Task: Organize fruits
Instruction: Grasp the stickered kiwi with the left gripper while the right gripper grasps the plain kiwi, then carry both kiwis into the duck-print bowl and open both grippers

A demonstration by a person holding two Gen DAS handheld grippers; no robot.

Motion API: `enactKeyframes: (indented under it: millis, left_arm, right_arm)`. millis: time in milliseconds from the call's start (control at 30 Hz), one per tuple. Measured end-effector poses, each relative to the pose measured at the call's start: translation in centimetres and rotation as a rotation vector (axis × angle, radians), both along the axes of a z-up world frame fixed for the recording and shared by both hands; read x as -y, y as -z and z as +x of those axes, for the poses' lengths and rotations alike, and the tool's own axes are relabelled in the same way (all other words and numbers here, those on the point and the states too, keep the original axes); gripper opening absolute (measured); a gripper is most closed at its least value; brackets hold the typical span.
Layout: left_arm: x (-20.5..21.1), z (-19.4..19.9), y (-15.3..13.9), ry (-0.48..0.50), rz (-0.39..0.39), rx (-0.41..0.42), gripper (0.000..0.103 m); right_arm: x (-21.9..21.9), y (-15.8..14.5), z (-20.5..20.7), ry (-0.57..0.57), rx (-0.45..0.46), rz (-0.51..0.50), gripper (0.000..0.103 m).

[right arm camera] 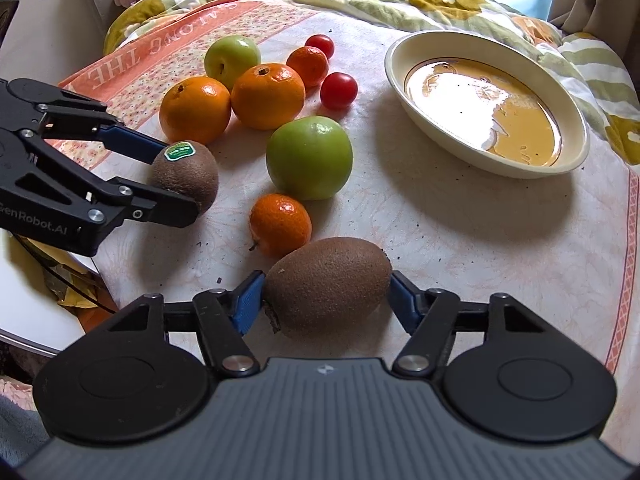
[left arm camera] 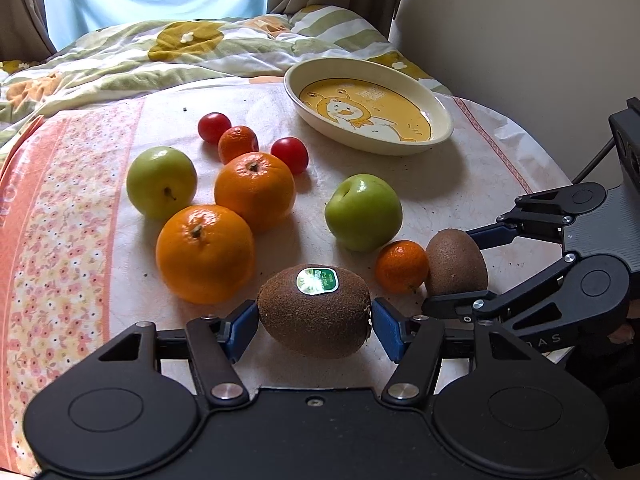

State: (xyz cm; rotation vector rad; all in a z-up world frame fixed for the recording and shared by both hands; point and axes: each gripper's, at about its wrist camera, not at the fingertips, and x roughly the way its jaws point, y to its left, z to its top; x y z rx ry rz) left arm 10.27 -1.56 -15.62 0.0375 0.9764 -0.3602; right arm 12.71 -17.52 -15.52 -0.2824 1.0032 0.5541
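Between the blue pads of my left tool, in the left wrist view, sat the brown fuzzy kiwi with the green sticker. The pads pressed its two ends, so I judged that tool to be pinching it, low over the pale printed cloth on the table. Ahead lay two large oranges, two green apples, two small mandarins and two red cherry tomatoes. The cream oval dish with the yellow duck picture stood beyond them, holding nothing. My right tool came in from the right, straddling a plain brown kiwi.

Over in the right wrist view, the right tool pinched that plain kiwi end to end, a dry stem stub poking out by the left pad. One mandarin touched, or nearly touched, the kiwi's far side.

My worry was the grip: both kiwis were held on their rounded ends, so either could pivot or squirt out on the way to the dish. The two tools also worked close together, and a careless lift could have knocked them or rolled the nearby mandarin. Both kiwis looked firm, evenly brown and unbruised.
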Motion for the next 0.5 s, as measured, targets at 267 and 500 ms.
enactKeyframes:
  millis: [267,500]
  left_arm:
    - [-1.0,-0.8,-1.3,-0.007,-0.004,0.017,0.067]
    - [-1.9,-1.8,-4.5,-0.01,-0.025,0.053,0.066]
  right_arm:
    - [0.2,-0.9,-0.7,0.084,0.006,0.003,0.08]
    - [0.6,-4.7,-2.3,0.21,0.036,0.031,0.08]
